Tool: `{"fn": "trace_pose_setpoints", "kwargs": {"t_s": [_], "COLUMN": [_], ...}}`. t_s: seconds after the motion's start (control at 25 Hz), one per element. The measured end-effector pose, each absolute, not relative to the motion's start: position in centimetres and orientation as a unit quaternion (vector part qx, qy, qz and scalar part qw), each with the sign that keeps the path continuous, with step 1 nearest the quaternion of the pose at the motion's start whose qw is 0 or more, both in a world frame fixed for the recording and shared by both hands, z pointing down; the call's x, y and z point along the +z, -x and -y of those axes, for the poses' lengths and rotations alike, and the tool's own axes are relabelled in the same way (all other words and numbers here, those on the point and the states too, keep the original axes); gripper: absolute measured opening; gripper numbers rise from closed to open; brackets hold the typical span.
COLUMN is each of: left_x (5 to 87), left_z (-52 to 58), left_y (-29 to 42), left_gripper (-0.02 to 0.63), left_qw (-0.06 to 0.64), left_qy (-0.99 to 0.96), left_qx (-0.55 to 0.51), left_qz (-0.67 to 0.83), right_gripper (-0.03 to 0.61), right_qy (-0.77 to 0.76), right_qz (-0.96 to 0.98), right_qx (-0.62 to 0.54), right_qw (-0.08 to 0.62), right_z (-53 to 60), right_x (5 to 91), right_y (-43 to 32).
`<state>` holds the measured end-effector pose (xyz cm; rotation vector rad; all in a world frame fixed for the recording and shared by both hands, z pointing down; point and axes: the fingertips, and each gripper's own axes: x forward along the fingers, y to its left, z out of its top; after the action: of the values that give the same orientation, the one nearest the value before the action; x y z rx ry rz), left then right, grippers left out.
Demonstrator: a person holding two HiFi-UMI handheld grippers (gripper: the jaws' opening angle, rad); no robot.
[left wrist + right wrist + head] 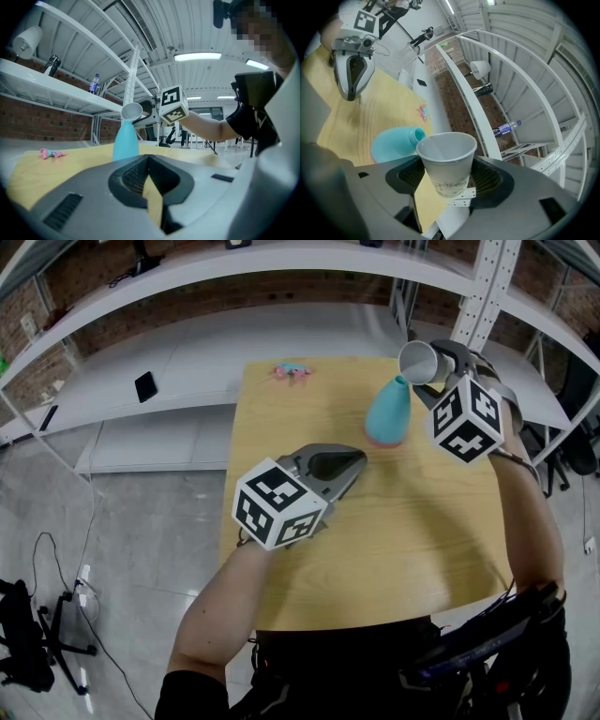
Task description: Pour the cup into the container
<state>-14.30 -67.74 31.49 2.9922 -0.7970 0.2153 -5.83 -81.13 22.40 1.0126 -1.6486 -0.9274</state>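
A teal bottle-shaped container (387,412) stands upright at the far right of the wooden table (394,549). My right gripper (433,367) is shut on a white paper cup (417,360), which is tipped sideways with its rim just beside and above the container's narrow mouth. In the right gripper view the cup (447,161) looks empty inside, and the container (391,143) lies just past its rim. My left gripper (352,463) hovers low over the table's middle, shut, with nothing in it. From the left gripper view, the container (125,140) and the cup (131,111) stand ahead.
A small pink object (292,371) lies near the table's far edge. White shelving (187,362) runs behind the table, with a dark phone (145,386) on it. A person's body is at the table's near edge.
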Motion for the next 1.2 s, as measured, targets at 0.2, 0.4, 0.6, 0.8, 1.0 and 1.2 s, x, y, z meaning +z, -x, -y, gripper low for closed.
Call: {"fn": "trace_pose_setpoints", "kwargs": {"t_s": [0.2,0.4,0.6,0.8,1.0,1.2], "left_x": [31.54,31.54,31.56,31.57,31.53,31.48], "left_z": [67.79,67.83,67.74,67.75,67.84,67.72], "left_y": [14.35,14.45,14.44,14.46,14.44,14.41], "left_gripper": [0.0,0.001,0.0,0.0,0.0,0.002], "left_qw": [0.019,0.019,0.019,0.02,0.02,0.02], "left_qy": [-0.963,-0.963,-0.963,-0.963,-0.963,-0.963], "left_qx": [0.07,0.069,0.07,0.07,0.07,0.071], "left_qz": [0.259,0.26,0.259,0.259,0.259,0.259], "right_gripper": [0.314,0.314,0.314,0.314,0.314,0.313], "right_qy": [-0.413,-0.412,-0.41,-0.41,-0.41,-0.41], "right_qz": [0.673,0.668,0.662,0.659,0.658,0.657], "right_qx": [-0.385,-0.391,-0.401,-0.404,-0.404,-0.406], "right_qw": [0.479,0.48,0.483,0.484,0.486,0.485], "right_z": [81.12,81.22,81.17,81.23,81.33,81.17], "right_x": [22.42,22.32,22.27,22.24,22.15,22.1], "right_y": [5.88,5.98,6.1,6.11,5.98,5.91]}}
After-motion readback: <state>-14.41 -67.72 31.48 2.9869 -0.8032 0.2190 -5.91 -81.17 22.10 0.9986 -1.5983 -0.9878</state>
